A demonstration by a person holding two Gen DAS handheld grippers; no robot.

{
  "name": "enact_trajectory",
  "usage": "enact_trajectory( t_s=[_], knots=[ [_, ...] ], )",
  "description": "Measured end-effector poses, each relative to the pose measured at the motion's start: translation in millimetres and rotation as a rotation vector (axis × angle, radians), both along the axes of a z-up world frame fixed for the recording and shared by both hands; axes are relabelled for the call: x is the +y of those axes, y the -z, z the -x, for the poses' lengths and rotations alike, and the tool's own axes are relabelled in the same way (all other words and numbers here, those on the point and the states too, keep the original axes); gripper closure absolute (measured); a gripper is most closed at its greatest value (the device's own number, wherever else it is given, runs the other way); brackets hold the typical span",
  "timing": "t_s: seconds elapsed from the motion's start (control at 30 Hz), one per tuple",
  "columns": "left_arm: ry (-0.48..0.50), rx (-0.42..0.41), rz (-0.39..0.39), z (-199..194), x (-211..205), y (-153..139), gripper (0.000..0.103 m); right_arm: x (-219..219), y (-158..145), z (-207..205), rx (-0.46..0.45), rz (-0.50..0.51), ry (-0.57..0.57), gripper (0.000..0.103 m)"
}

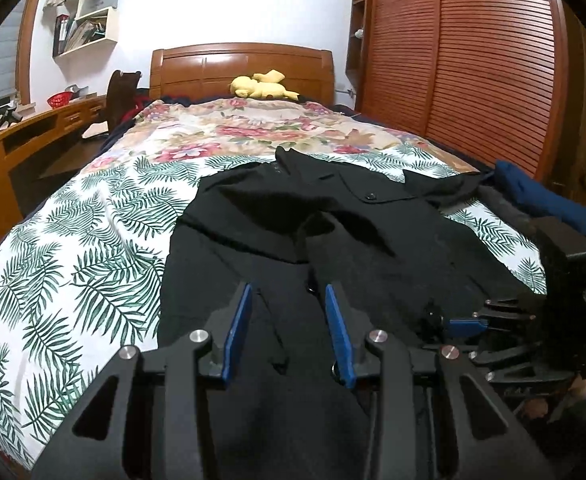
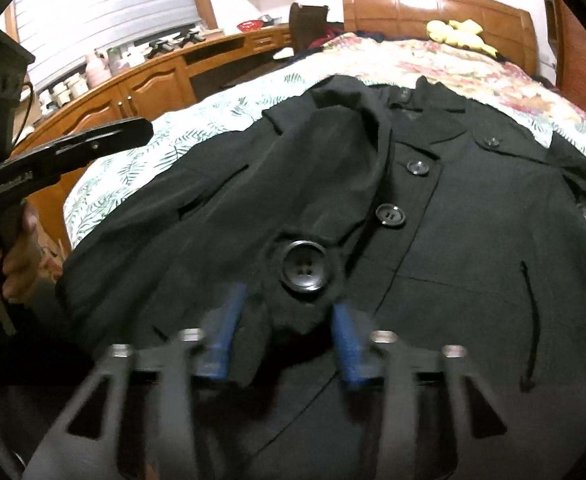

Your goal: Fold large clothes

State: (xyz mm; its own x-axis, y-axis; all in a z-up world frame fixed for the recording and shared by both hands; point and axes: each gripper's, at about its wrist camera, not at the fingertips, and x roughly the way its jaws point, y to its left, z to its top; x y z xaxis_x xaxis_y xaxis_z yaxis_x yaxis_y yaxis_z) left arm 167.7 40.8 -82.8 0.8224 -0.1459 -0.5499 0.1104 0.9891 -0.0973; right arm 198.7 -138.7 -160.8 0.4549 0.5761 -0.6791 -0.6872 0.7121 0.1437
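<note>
A large black coat (image 1: 333, 232) with big buttons lies front up on the bed; it also fills the right wrist view (image 2: 453, 248). Its left sleeve is folded across the chest, the cuff with a large button (image 2: 304, 265) near my right gripper. My left gripper (image 1: 289, 300) is open and empty, just above the coat's lower part. My right gripper (image 2: 285, 308) is open, its blue pads (image 2: 345, 340) either side of the sleeve cuff; the image is blurred there. The right gripper also shows in the left wrist view (image 1: 465, 326), low at the coat's right side.
The bed has a leaf-print sheet (image 1: 73, 260) and floral cover (image 1: 253, 128), with a yellow plush toy (image 1: 261, 86) by the wooden headboard. Folded blue and dark clothes (image 1: 541, 196) lie at the bed's right edge. A wooden desk (image 2: 133, 92) stands left, a slatted wardrobe (image 1: 473, 60) right.
</note>
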Motion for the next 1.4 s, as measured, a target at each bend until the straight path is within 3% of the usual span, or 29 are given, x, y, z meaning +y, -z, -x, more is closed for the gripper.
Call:
enact_trajectory(
  t_s=[0.1,0.3,0.5,0.7,0.8,0.87,0.93,1.17,1.4],
  knots=[
    [0.003,0.001,0.007,1,-1,1,0.067,-11,-12,1,-0.042,-0.015,0.016,0.084],
    [0.015,-0.01,-0.008,3,-7,0,0.067,-53,-42,4,-0.1,-0.069,0.086,0.089],
    [0.017,-0.026,-0.021,4,-13,-2,0.067,-93,-54,3,-0.144,-0.062,0.198,0.09],
    [0.041,-0.045,-0.005,6,-21,-6,0.067,-121,-42,-17,-0.162,0.047,0.35,0.09],
    [0.048,-0.043,-0.01,6,-25,-6,0.067,-130,-40,-21,-0.184,0.08,0.407,0.082],
    [0.053,-0.045,-0.012,5,-26,-6,0.067,-137,-43,-21,-0.205,0.085,0.445,0.07],
    [0.059,-0.048,-0.01,5,-28,-7,0.067,-142,-48,-19,-0.224,0.079,0.467,0.051],
    [0.098,-0.06,0.026,4,-33,-19,0.066,-130,-44,-22,-0.189,0.034,0.367,0.05],
    [0.12,-0.101,-0.011,3,-42,-38,0.064,-100,-11,-37,-0.098,0.1,0.291,0.05]
  ],
)
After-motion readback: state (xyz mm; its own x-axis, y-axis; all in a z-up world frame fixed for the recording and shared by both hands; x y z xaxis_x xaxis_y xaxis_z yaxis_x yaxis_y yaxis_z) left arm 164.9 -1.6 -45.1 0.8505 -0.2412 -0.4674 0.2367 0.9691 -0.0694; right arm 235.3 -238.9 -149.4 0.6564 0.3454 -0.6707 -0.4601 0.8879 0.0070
